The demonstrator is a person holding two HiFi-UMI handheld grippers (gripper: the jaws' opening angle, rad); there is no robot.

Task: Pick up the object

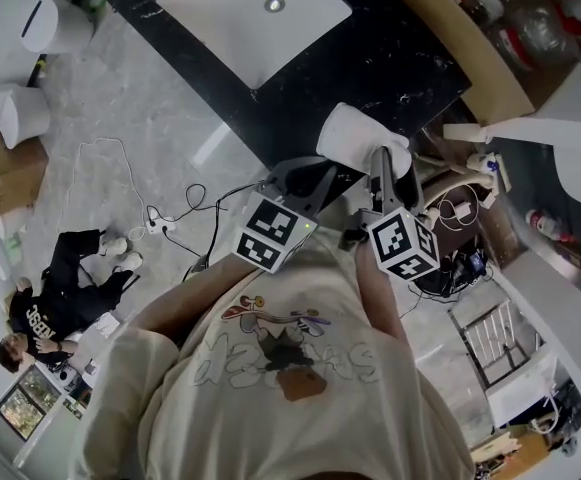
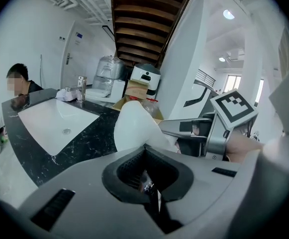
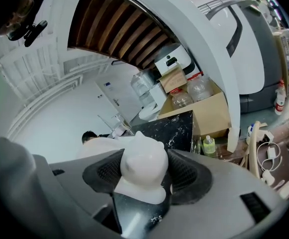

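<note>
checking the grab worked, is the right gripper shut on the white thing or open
Shut on it. In the right gripper view, the white object sits between the black pads of the right gripper, which close against its sides.

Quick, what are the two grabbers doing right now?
Left gripper: closed, holding nothing.
Right gripper: closed on the white object.
</note>
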